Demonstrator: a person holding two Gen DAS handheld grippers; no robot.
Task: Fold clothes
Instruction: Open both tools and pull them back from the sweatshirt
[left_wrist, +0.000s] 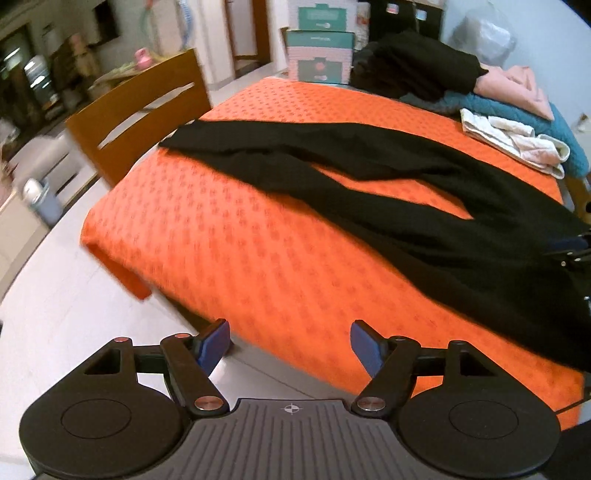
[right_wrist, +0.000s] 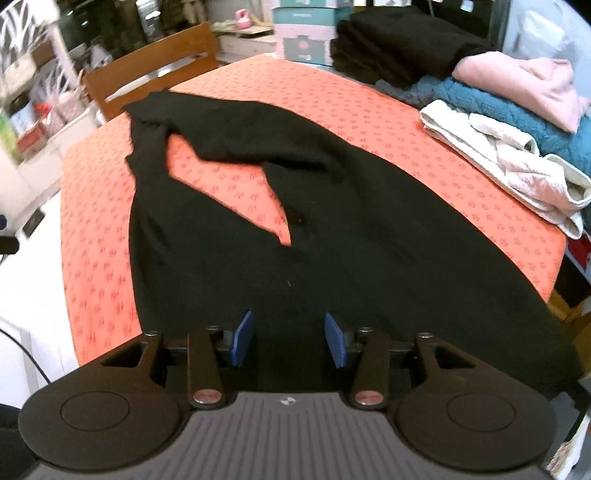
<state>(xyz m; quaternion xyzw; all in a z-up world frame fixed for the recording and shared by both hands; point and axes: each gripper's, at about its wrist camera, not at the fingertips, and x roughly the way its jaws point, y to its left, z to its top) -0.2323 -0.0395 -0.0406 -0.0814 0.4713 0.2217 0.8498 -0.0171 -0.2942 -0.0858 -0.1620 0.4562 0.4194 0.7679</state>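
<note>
Two wrist views of a tabletop (left_wrist: 229, 236) covered with an orange patterned cloth. Black trousers (left_wrist: 388, 184) lie spread across the cloth, the two legs diverging toward the far left corner with a wedge of orange showing between them; the waist end reaches the near right edge and hangs over it. The left gripper (left_wrist: 290, 343) is held off the near left edge of the tabletop, over pale floor (left_wrist: 55, 314), its blue-padded fingers (left_wrist: 212, 345) wide apart and holding nothing. The right gripper (right_wrist: 290, 339) sits low over the waist end of the trousers (right_wrist: 332, 229); its fingers (right_wrist: 242, 338) are apart with black fabric between them, and whether they touch the fabric cannot be told. Part of the right gripper shows at the right edge of the left view, against the trousers. Along the far right side of the tabletop lies a stack of clothes: a cream garment (right_wrist: 509, 170) nearest, a teal one (right_wrist: 498, 107) behind it, a pink one (right_wrist: 524, 85) on top of the teal, and folded black items (right_wrist: 399, 48) at the far corner. A wooden chair (left_wrist: 140, 110) stands at the far left side, and boxes (left_wrist: 319, 55) stand beyond the far edge. Both views are slightly blurred.
</note>
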